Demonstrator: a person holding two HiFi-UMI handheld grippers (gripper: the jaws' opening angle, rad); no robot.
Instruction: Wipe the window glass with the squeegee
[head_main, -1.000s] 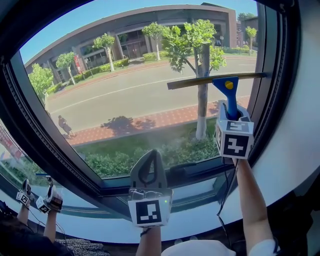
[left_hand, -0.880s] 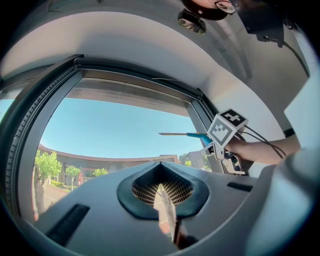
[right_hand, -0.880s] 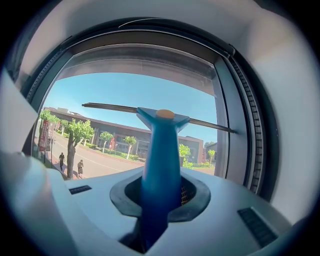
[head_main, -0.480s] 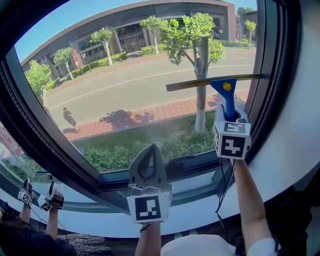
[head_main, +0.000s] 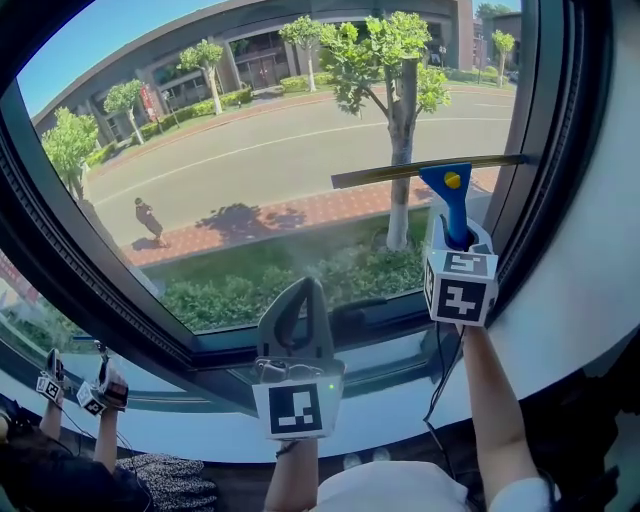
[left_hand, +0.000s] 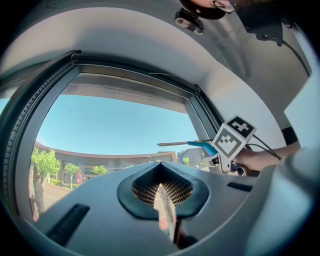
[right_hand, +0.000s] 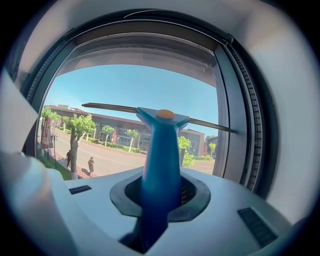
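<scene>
The squeegee (head_main: 440, 172) has slid slightly lower on the window glass (head_main: 240, 140), blade flat at the right side by the frame (head_main: 525, 150); the right tool (head_main: 455, 238) stays clamped on its blue handle; the left tool (head_main: 297, 305) idles, jaws together, empty; a downward stroke seems under way

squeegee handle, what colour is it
The squeegee handle is blue; right gripper view shows it best.
</scene>
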